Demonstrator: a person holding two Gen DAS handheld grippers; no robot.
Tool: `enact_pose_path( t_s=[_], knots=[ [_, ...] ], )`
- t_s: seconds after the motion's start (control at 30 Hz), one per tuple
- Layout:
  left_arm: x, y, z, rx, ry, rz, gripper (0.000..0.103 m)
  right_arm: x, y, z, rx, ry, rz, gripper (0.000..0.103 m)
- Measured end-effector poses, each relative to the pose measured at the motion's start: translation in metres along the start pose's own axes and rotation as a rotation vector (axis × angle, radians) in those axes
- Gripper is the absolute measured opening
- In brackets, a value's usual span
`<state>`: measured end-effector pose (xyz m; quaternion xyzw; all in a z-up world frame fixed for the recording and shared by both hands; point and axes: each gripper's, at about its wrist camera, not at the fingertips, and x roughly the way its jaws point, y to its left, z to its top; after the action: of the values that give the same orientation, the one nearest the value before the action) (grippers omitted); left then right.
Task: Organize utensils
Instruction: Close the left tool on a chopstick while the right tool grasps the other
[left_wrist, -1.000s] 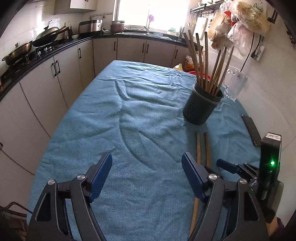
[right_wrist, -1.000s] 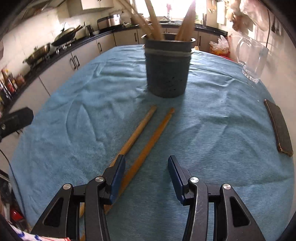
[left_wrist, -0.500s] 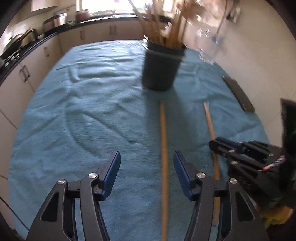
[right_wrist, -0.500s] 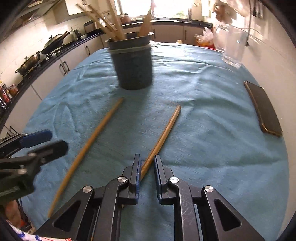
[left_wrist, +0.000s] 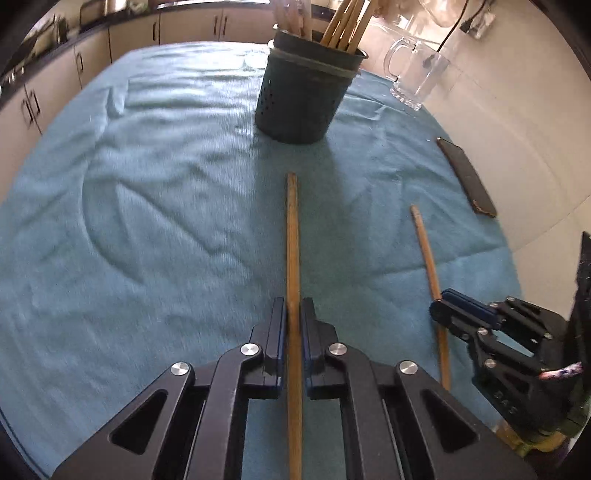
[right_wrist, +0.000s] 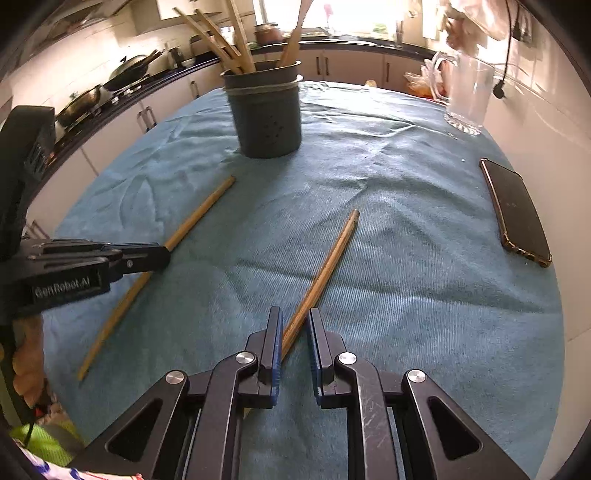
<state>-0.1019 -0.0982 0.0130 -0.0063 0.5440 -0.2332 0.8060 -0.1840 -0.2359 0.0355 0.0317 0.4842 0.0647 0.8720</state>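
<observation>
While one chopstick is clamped by the left gripper on the blue cloth before the utensil holder, the other chopstick is pinched by the right gripper near a phone.

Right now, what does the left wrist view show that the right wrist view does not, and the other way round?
Only the left wrist view shows the left gripper from behind, shut on its chopstick lengthwise, and the cable plugged into the wall socket.

Only the right wrist view shows the woks on the stove, the pot at the window, and the right gripper around its own chopstick.

Both share the blue cloth, the dark utensil holder, the glass mug and the phone.
</observation>
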Motion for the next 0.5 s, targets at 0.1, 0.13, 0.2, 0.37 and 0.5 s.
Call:
enact_pose_path(
  t_s=[0.1,0.13,0.2,0.37,0.5],
  knots=[
    [-0.006,0.001,-0.008,-0.014,0.025,-0.036,0.007,-0.006,0.003,-0.009,-0.051,0.006,-0.004,0.014],
    [-0.008,0.001,-0.008,-0.019,0.026,-0.047,0.007,-0.007,0.003,-0.01,-0.055,0.014,-0.007,0.017],
    [-0.013,-0.001,-0.006,-0.02,0.013,-0.061,0.007,-0.008,0.002,-0.012,-0.052,0.018,-0.006,0.023],
    [-0.014,-0.006,0.009,-0.009,-0.006,-0.033,0.022,-0.004,-0.002,-0.004,-0.029,0.026,-0.023,0.024],
    [0.001,-0.008,0.03,0.008,0.007,0.005,0.023,0.006,-0.007,0.01,-0.011,0.048,-0.044,0.024]
  ],
)
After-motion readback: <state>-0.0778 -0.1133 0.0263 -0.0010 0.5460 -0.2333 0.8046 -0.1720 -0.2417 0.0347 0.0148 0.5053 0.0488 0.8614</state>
